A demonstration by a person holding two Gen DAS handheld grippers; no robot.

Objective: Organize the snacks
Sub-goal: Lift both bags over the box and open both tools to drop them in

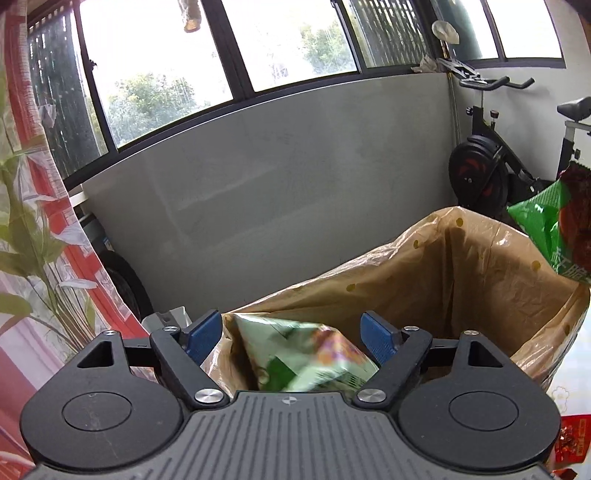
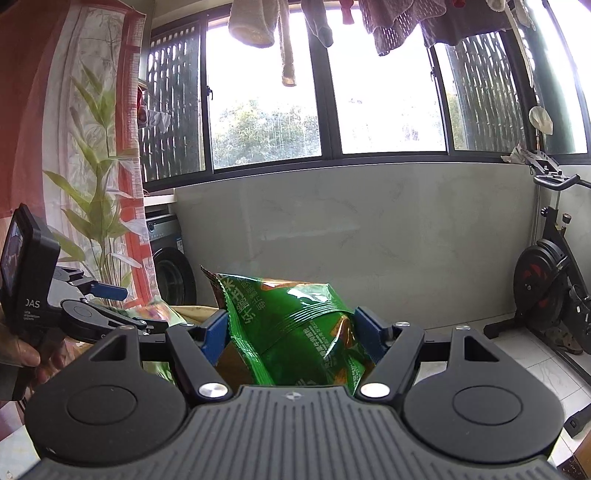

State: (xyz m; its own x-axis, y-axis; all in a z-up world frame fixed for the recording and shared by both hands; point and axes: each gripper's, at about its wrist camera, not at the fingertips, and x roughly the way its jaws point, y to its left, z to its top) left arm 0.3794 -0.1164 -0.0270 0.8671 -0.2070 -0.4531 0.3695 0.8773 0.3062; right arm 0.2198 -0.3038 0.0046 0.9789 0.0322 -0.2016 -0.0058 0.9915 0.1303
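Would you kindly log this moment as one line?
left tongs: open, pale packet dropping into brown bag | right tongs: shut on green packet | next: bag it

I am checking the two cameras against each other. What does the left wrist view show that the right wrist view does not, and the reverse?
Only the left wrist view: the open mouth of the brown plastic bag, with a blurred pale green snack packet between the left gripper's open jaws.

Only the right wrist view: hanging laundry, the washing machine, and the right gripper shut on the dark green snack bag.

Both: the windows, grey wall, exercise bike, that dark green bag.
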